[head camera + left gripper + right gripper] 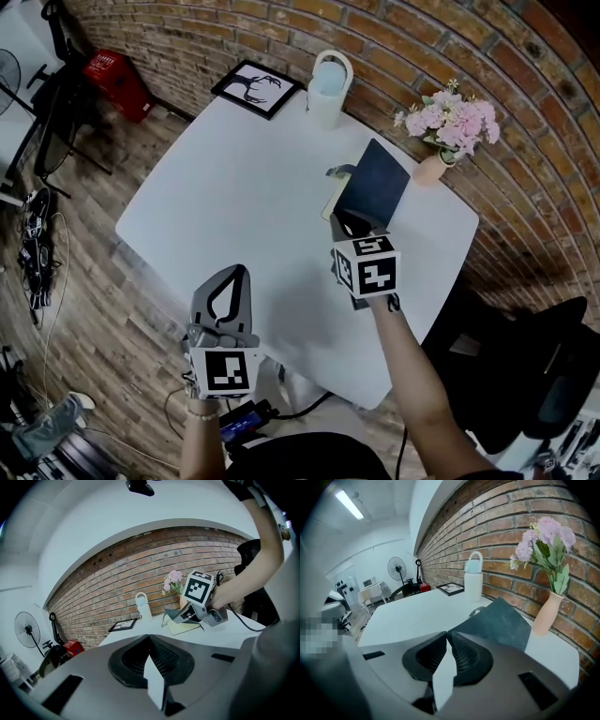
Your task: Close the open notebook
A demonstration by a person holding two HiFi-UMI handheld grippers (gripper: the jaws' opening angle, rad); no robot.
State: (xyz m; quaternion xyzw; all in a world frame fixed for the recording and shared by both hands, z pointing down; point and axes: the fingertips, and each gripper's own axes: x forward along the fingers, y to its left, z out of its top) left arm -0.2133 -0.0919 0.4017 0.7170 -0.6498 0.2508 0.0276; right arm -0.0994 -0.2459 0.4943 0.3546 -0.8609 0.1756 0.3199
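Nearest the person, the left gripper (234,274) hovers above the near part of the white table (234,178). It is clenched, its jaws meeting at the tips with nothing between them. It points across bare tabletop, well apart from the notebook.

Further in and to the right, the right gripper (351,223) slants down toward the notebook (373,183), which lies on the table's far right side, near the brick wall (394,37). The notebook is open. Its pale page (329,204) lies flat on the table, while its dark cover (497,623) stands lifted at a tilt, its near edge right at the tips of the right gripper. Those jaws are released, a narrow slit apart, and no part of the cover shows inside the slit. The cover rises just beyond the tips and a little to their right. Whether the tips touch it cannot be told.

Past the notebook, a pale vase of pink flowers (429,172) stands just beside it, by the wall. Farther left along the far edge stands a white bottle with a loop handle (328,89), and beside that a black-framed picture (257,88) lies flat at the table's far corner.
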